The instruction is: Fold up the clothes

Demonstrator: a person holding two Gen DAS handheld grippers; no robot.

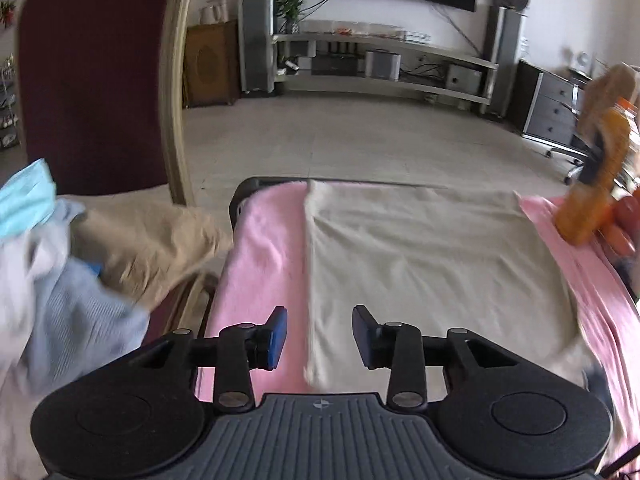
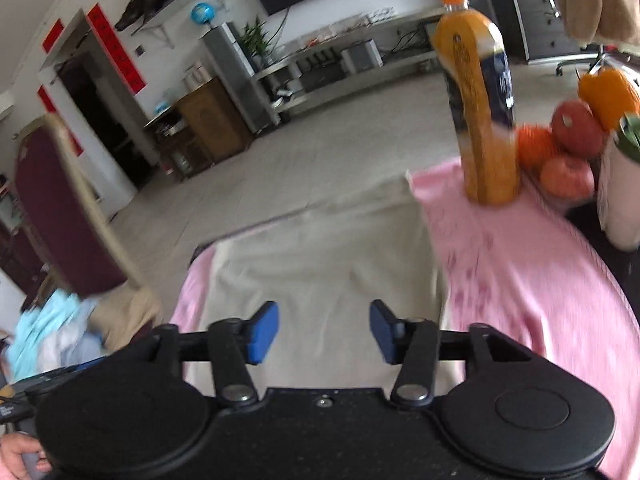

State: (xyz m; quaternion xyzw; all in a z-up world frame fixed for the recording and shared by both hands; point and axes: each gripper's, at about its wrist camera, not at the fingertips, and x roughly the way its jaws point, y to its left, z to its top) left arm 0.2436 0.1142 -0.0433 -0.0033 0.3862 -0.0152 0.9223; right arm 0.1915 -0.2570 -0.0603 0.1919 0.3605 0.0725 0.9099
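Both my grippers, left gripper [image 1: 319, 336] and right gripper [image 2: 324, 332], hover over beige cloth [image 1: 420, 256] on table [image 1: 256, 248], fingers released, grasping nothing.

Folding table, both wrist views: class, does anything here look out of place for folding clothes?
Yes. An orange drink bottle stands upright on the pink cloth beside the beige garment, with fruit close behind it. The bottle could tip during folding. Both grippers are open and empty.
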